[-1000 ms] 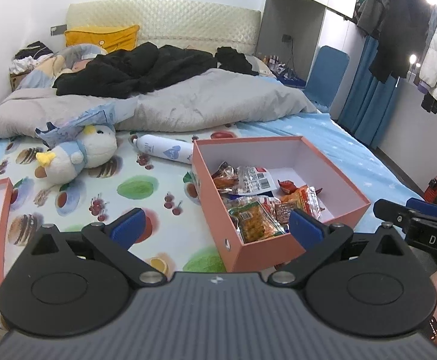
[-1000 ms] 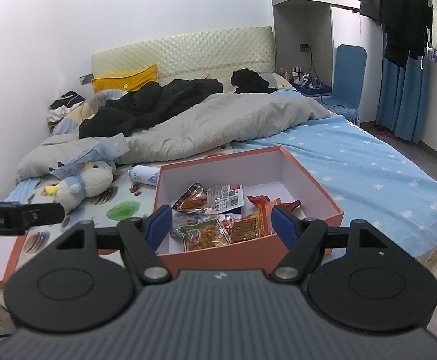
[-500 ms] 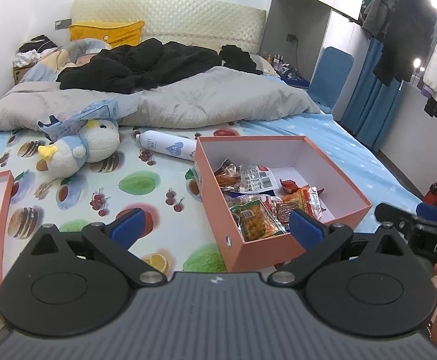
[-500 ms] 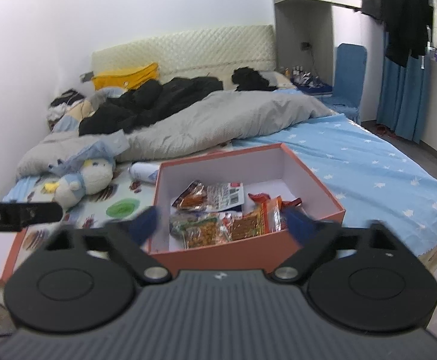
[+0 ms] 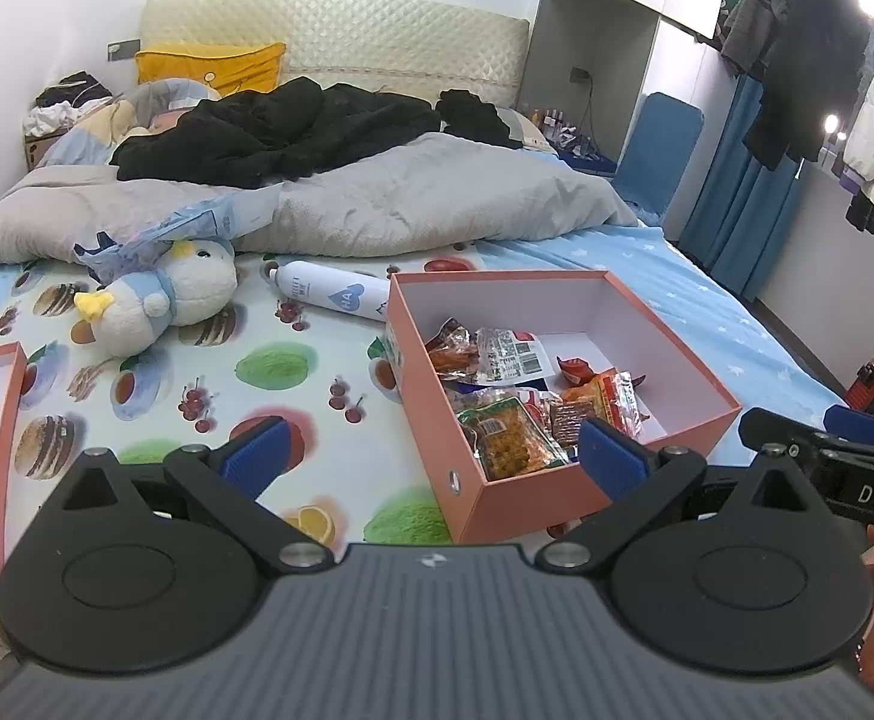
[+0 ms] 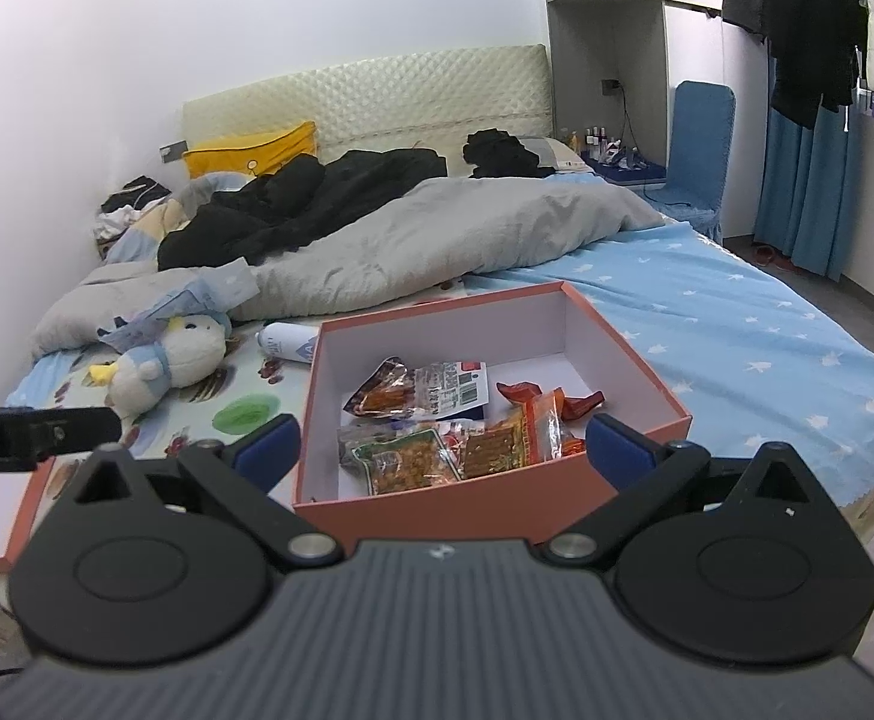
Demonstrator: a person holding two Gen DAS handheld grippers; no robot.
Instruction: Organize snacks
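In the left wrist view the left gripper, jaws wide and empty, sees the snack box lower right, while in the right wrist view the right gripper, wide after just opening and empty, frames the snack packets dead centre, likely nearer.

Salmon-pink box, fruit-print sheet, blue star-patterned sheet.

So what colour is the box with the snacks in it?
The box is salmon-orange outside and white inside, clearest in the right wrist view.
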